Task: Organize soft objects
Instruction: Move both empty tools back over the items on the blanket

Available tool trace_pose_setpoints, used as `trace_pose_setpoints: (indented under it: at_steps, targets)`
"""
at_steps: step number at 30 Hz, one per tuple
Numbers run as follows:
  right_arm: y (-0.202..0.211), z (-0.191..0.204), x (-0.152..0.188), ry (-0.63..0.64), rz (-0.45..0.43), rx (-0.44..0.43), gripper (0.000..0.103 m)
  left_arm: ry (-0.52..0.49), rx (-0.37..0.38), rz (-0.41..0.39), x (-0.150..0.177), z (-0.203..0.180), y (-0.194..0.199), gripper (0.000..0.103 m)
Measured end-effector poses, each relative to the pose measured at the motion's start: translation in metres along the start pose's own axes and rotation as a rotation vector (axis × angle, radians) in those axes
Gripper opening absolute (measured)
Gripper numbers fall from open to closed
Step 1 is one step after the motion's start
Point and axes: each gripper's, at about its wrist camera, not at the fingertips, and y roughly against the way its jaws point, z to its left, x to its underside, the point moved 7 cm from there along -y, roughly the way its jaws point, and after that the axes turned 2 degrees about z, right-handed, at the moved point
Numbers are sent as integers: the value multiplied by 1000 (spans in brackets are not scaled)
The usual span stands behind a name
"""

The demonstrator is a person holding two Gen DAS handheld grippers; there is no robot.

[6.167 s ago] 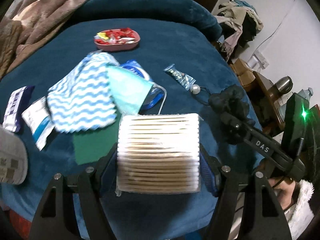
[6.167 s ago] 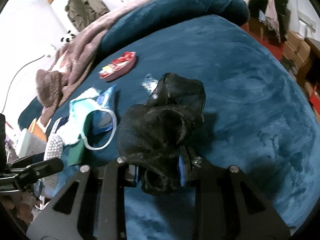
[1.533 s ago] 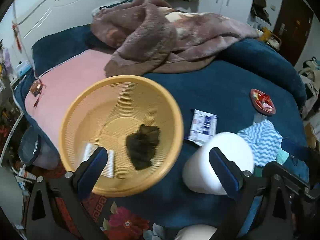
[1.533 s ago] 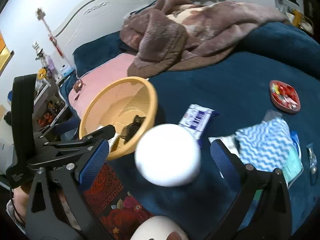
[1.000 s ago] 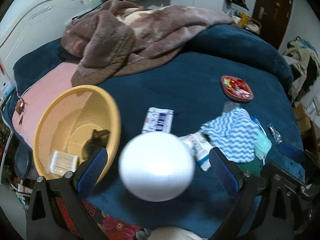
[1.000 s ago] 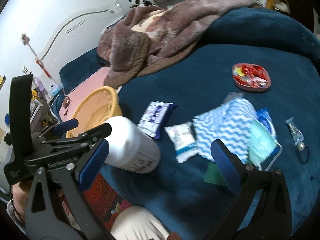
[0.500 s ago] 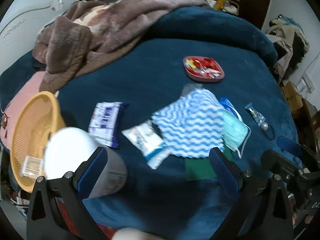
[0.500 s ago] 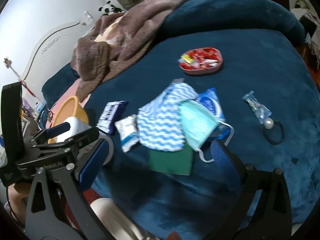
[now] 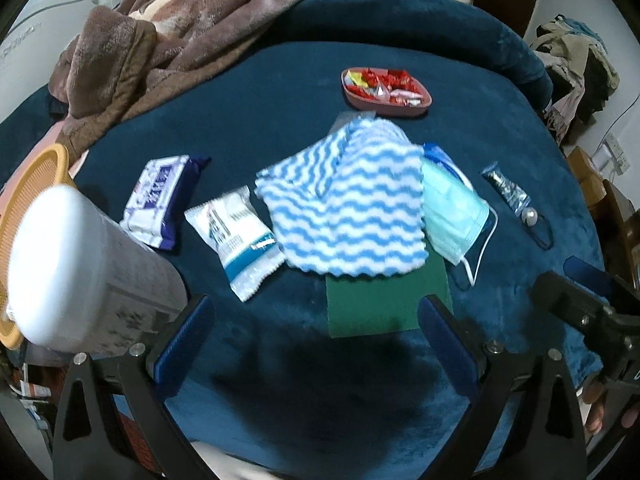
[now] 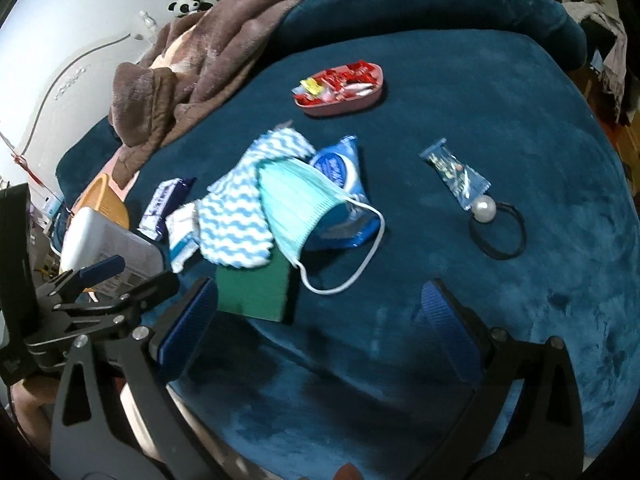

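left gripper point(image 9: 316, 344): hovering over the near edge of the blue bedspread point(image 9: 240, 92), jaws spread wide, carrying nothing.
right gripper point(image 10: 320, 328): also hanging wide open and empty, sitting just right of the left one; its arm is showing at the right edge of the left view.
basket point(image 9: 24, 184): yellow mesh, peeking out far left behind the white tub point(image 9: 80, 268). Inside is not readable from here, so I can't tell what's already sorted.
progress: judging by the spread, most of the pile is waiting to be moved. Looks like an early-to-mid stage.
pile, centre: striped cloth point(image 9: 348, 204) is lying on top, overlapping the green sheet point(image 9: 384, 300) on its near side and the face mask point(image 9: 452, 216) on its right. Mask is covering part of a blue pouch point(image 10: 340, 176).
pile, left: tissue pack point(image 9: 164, 200) and white sachet point(image 9: 236, 236) are lying side by side, apart from the cloth or just touching it, hard to say.
right side: small foil packet point(image 10: 456, 176) with a pearl hair tie point(image 10: 496, 224) at its near end, well apart from the pile.
far: candy dish point(image 9: 386, 92), not soft, probably staying put. Brown blanket point(image 9: 168, 28) is bunching up far left.
room: open bedspread near and right of the pile, so both grippers are getting a clear drop-in. Tub is crowding the left route to the basket.
edges: bed rim is running right under the grippers; the green sheet is sitting nearest to it.
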Motion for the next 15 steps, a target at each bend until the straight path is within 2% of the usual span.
trace_pose_setpoints:
  at_steps: [15]
  targets:
    - [-13, -49, 6, -27, 21, 45, 102, -20, 19, 10, 6, -15, -24, 102]
